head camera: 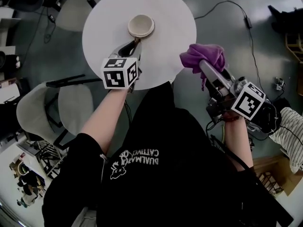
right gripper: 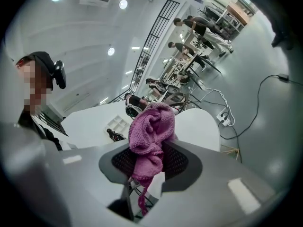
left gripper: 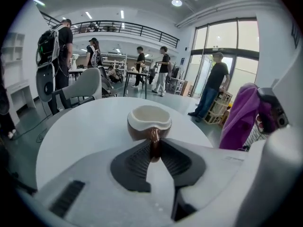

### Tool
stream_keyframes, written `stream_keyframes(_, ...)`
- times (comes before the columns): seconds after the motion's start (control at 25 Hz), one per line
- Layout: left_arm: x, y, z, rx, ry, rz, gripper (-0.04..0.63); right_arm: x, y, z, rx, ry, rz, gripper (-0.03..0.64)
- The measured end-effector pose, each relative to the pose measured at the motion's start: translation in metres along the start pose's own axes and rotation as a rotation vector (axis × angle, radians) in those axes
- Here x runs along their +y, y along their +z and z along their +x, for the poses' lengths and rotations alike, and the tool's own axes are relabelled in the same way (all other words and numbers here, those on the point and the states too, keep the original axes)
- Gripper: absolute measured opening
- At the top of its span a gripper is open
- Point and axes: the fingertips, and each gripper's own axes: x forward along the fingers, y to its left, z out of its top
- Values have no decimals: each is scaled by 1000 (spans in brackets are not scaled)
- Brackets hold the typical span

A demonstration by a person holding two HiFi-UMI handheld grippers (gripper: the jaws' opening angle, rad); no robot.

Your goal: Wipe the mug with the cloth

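Observation:
A brown mug (head camera: 141,26) with a cream inside stands upright on the round white table (head camera: 165,56), its handle pointing toward me. My left gripper (head camera: 134,44) reaches to it from the near side. In the left gripper view the mug (left gripper: 149,119) sits just beyond the left gripper (left gripper: 154,150), and the dark pads lie against both sides of the thin handle. My right gripper (head camera: 201,63) hovers off the table's right edge, shut on a bunched purple cloth (head camera: 203,56). The right gripper view shows the cloth (right gripper: 150,131) squeezed in the right gripper (right gripper: 147,160), with a strand hanging down.
Pale chairs stand left of the table (head camera: 61,108) and behind it (head camera: 75,13). A black cable (head camera: 227,6) runs across the grey floor at the right. Several people (left gripper: 215,89) stand far off in the hall.

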Motion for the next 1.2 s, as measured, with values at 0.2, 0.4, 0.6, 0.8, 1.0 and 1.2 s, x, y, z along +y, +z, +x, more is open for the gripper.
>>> stream_keyframes(0.2, -2, -20, -14, 47, -35, 38, 63, 21, -20, -15, 12, 3, 1, 124)
stream_keyframes(0.4, -3, -35, -20, 102, -65, 76, 63, 36, -35, -14, 28, -12, -10, 124)
stream_keyframes(0.6, 0, -37, -22, 133, -92, 121, 63, 39, -41, -1, 45, -41, 5, 124)
stream_keyframes(0.8, 4, -37, -24, 176, -142, 168, 63, 35, -53, 44, 68, -68, 60, 121)
stream_keyframes(1.0, 6, -37, -28, 213, -175, 163, 63, 18, -81, 94, 184, -173, -43, 118)
stream_keyframes(1.2, 10, -35, -29, 240, -236, 169, 63, 11, -112, 137, 320, -232, -95, 118)
